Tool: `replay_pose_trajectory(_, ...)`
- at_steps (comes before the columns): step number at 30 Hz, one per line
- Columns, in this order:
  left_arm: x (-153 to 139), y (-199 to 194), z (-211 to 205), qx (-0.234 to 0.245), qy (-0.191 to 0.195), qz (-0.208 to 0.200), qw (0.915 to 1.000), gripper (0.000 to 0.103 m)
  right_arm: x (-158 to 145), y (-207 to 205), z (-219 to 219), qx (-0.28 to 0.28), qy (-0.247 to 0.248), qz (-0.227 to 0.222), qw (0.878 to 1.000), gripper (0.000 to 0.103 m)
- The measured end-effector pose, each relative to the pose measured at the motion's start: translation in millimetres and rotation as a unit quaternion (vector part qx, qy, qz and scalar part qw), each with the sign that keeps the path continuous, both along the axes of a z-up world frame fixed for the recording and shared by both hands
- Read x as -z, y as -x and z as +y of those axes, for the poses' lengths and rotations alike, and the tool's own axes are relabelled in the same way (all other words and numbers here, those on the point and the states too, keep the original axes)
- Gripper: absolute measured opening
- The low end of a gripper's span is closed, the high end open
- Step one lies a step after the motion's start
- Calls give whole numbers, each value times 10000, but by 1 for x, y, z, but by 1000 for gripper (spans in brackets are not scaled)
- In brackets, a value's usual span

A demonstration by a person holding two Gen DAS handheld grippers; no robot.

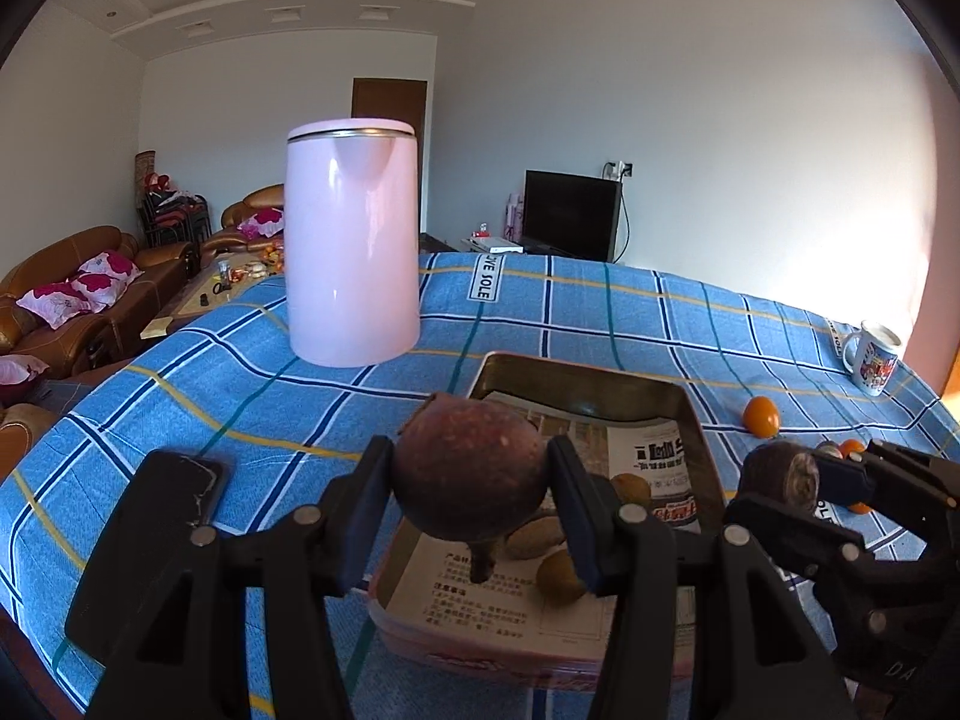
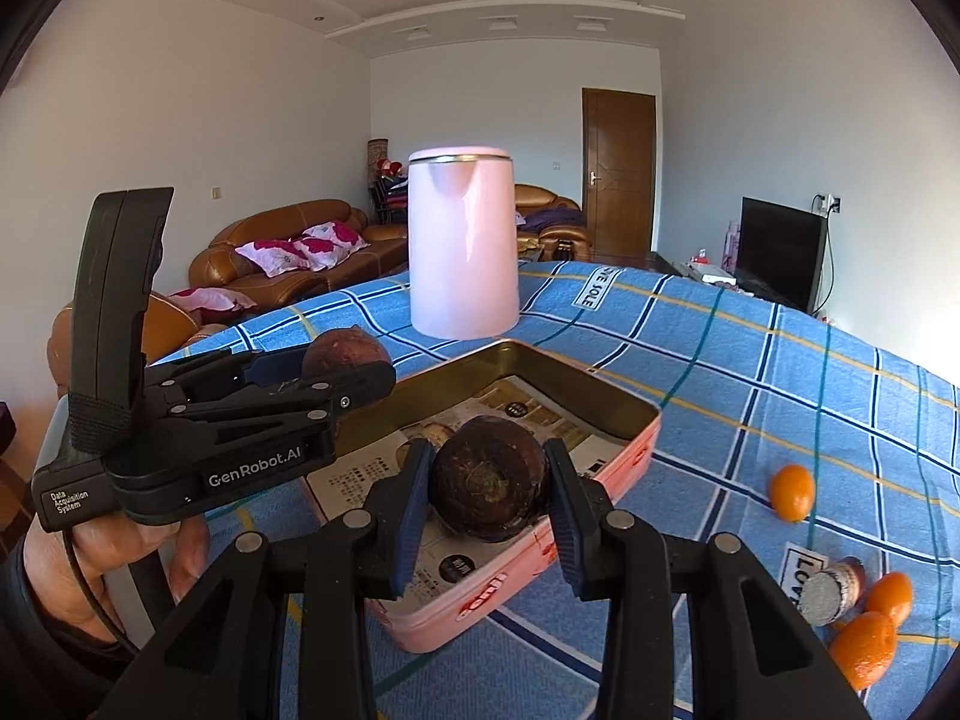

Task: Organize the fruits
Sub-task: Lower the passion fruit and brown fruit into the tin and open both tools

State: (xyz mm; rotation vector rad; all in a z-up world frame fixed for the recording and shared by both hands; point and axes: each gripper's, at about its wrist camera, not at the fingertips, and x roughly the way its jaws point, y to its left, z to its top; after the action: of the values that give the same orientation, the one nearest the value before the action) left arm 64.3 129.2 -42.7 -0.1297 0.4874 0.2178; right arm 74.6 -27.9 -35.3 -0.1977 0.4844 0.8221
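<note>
While both views share the tin (image 2: 624, 450), only right wrist catches a hand (image 2: 120, 546) (left).

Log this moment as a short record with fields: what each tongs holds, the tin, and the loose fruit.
left tongs: shut on a round dark brown fruit, above the tin
right tongs: shut on a second dark brown fruit, above the tin
tin: pink, open, paper-lined, small brownish fruits inside
loose fruit: oranges on the blue checked cloth
behind tin: pink kettle
</note>
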Motion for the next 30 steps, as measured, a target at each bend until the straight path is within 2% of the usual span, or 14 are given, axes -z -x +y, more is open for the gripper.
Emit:
replay_pose_trajectory(4,7,-2,5,-15,3,164,9999,54,11,-3,17,-119,256,182,9994,39)
replay_pose_trajectory(12,8,-2,3,71,15,217,9997,54,26,-9,39,-267,721,489,9958,39)
replay_pose_trajectory(19,13,-4,-7,145,-86,339,9993,55,27,-11,37,-251,739,602,9951,40)
replay_pose_trajectory(22,11,0,-10,93,-131,268,9995,60,25,-7,36,-255,738,536,9955,52)
replay_pose_trajectory(24,7,3,-10,73,-151,192,9997,68,23,-2,34,-208,735,392,9963,70)
replay_pose_trajectory(30,-10,12,-18,115,-158,-91,9998,80,14,0,12,37,648,232,9976,70)
